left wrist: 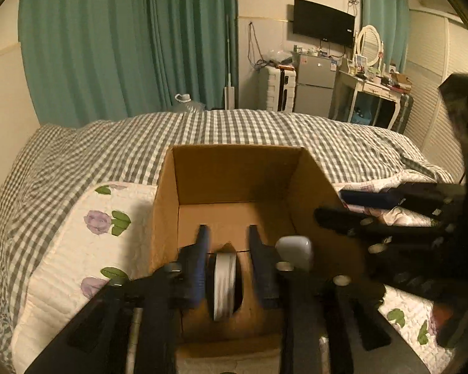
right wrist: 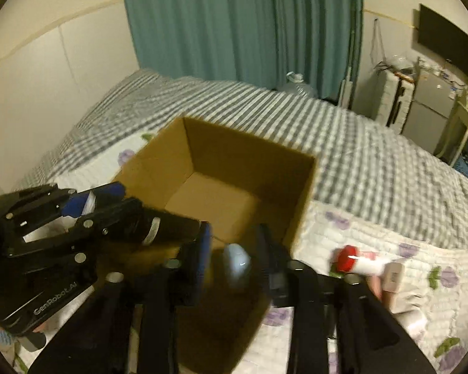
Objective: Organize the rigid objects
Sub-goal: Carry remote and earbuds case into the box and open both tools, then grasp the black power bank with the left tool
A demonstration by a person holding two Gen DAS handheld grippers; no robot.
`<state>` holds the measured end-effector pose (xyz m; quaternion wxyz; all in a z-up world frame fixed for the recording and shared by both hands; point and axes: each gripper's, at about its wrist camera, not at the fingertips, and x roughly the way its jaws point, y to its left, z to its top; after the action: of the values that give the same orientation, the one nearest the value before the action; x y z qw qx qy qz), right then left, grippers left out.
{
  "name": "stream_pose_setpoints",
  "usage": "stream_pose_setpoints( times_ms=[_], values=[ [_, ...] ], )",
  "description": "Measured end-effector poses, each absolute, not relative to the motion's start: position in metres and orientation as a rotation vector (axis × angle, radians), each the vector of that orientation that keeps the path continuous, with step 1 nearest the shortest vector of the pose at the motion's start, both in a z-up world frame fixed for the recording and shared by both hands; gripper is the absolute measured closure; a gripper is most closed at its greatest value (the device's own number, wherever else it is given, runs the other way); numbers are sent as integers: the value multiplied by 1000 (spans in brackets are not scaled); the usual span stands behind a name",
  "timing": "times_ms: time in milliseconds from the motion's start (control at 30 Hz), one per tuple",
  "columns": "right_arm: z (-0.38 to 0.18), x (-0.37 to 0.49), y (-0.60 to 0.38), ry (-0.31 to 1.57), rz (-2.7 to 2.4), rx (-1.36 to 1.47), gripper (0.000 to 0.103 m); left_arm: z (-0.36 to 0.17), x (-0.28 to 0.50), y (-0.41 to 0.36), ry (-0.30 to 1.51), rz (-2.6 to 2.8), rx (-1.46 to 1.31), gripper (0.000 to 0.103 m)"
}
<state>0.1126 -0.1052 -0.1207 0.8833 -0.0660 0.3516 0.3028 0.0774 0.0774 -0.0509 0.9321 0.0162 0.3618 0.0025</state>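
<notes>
Bed [left wrist: 78, 143]: checked quilt, cardboard box [left wrist: 234, 180], red-capped bottle [right wrist: 358, 261].

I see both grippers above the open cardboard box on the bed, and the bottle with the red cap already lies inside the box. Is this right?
Not quite. The bottle with the red cap lies on the floral quilt outside the cardboard box, to its right, as the right wrist view shows. Both grippers are above the open box on the bed.
</notes>
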Motion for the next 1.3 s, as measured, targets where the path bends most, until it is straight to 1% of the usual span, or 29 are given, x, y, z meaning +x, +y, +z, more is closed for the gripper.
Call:
stream_pose_setpoints(
  times_ms=[33,67,133,200,233,267,400,533,667,900,1100,1300],
  values=[
    [-112,107,-118,702,599,-135,46,-46,73,76,729,15,32,45],
    [-105,104,-127,680,573,-134,41,-41,69,74,708,22,30,45],
    [-90,93,-156,649,511,-135,40,-29,61,66,677,21,39,45],
    [-79,86,-185,643,456,-129,35,-17,52,51,659,22,59,42],
    [-74,81,-202,634,419,-132,29,-12,49,44,650,20,66,37],
    [-71,76,-215,625,387,-139,24,-7,44,35,640,15,67,35],
    [-62,64,-268,622,294,-131,22,5,36,-8,633,-32,36,34],
    [-68,55,-308,634,245,-132,14,2,37,-54,650,-49,35,32],
    [-84,53,-334,666,246,-135,13,-17,44,-93,682,-71,43,31],
    [-132,72,-352,729,251,-127,13,-78,70,-133,805,-71,73,31],
    [-174,94,-360,774,259,-77,13,-135,92,-144,888,-49,116,31],
    [-198,108,-361,823,303,-40,13,-164,115,-133,911,-11,59,32]
  ],
)
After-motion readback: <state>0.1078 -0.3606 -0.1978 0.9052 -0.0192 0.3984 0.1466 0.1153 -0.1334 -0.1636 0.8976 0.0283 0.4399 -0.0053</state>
